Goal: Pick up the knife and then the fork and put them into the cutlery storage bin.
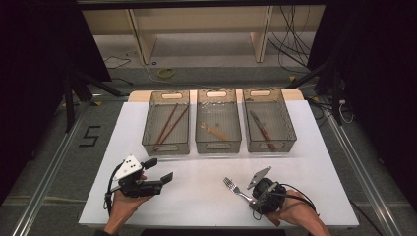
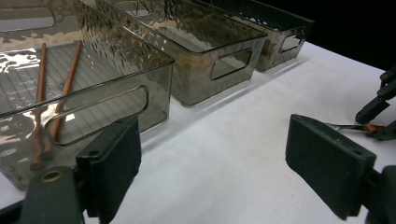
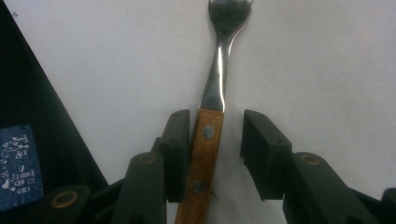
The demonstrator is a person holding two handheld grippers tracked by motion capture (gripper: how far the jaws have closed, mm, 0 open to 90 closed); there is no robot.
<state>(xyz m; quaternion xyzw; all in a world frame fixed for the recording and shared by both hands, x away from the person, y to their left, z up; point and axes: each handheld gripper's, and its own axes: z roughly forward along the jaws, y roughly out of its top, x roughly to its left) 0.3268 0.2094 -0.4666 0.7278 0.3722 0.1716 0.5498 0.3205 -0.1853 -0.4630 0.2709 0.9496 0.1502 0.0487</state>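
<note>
On a white-covered bench (image 1: 147,196), a person's left hand holds the left gripper (image 1: 158,169) at the near left, its jaws spread wide with nothing between them, pointing toward three smoky clear bins lined up across the far half. The left bin (image 1: 166,123) holds two brown chopsticks (image 1: 169,125); the middle bin (image 1: 218,120) holds a small wooden-handled utensil (image 1: 214,131); the right bin (image 1: 268,119) holds a knife (image 1: 262,129). At the near right, a fork (image 1: 235,188) with a riveted wooden handle lies flat on the bench, tines pointing far-left. The right gripper (image 3: 217,140), in the person's right hand, straddles the handle: in the right gripper view, its jaws are partly open, one jaw touching the handle's side, the other standing just apart from it with a strip of white bench between them. No jaw pair presses the fork from both sides.
</note>
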